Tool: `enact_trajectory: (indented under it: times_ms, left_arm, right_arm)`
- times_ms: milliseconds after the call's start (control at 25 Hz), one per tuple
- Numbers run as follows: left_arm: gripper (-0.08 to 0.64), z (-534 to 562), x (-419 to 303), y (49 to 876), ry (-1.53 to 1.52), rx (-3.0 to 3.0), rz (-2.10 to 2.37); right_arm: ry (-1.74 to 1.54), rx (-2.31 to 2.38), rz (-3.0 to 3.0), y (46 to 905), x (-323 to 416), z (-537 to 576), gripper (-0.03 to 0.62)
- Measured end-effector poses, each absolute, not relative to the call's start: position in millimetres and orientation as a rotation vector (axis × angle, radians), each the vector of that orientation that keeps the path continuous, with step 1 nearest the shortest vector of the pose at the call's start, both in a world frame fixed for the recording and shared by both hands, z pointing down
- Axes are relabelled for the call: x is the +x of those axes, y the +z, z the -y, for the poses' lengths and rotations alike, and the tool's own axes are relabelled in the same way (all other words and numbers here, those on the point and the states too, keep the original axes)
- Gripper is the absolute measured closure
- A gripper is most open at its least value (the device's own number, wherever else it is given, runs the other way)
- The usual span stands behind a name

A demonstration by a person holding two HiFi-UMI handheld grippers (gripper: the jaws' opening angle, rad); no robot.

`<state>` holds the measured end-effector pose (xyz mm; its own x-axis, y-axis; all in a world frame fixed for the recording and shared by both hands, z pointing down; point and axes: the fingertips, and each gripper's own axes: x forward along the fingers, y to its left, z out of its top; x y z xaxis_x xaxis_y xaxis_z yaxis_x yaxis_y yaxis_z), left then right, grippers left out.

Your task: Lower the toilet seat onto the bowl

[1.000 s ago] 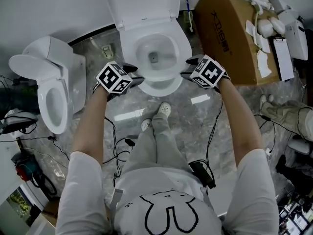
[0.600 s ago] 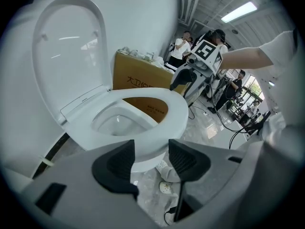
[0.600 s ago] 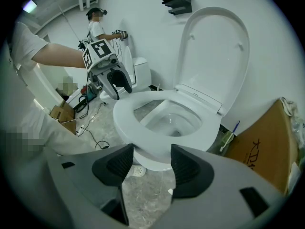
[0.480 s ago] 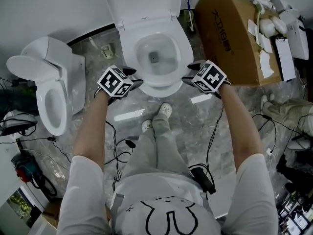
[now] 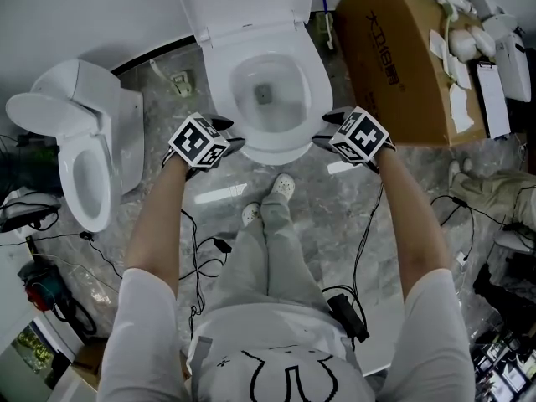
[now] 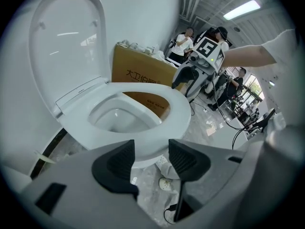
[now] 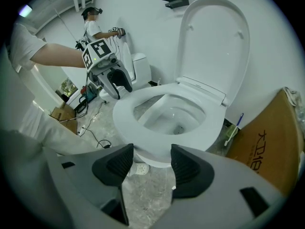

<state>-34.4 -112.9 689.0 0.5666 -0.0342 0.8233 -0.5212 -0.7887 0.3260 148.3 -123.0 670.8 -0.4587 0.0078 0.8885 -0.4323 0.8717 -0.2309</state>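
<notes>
While the toilet seat (image 5: 316,86) lies flat on the bowl (image 5: 266,78) at upper centre, we log left tongs (image 6: 150,159) and right tongs (image 7: 151,162) spread, empty; upper-right cardboard box (image 5: 394,57) bears Chinese print, white parts (image 5: 456,36) atop.

The only legible print is on the brown cardboard box (image 5: 394,57) standing beside the toilet: one line of dark Chinese characters on its side panel, beginning 大卫; the characters after those are too small to read with confidence; the same line shows again in the left gripper view and, turned on end and cut off at the frame's edge, in the right gripper view; the cubes on the left gripper (image 5: 228,138) and the right gripper (image 5: 327,134) bear black-and-white square coded markers, patterns rather than letters or numbers.
</notes>
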Motion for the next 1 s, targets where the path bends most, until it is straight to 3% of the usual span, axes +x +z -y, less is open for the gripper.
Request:
enact_trajectory:
  times_ms: [1000]
  left_arm:
    - [0.316, 91, -32, 768, 1.226, 2.195, 0.464]
  right_arm:
    - [0.570, 0.384, 1.951, 751, 152, 104, 0.325]
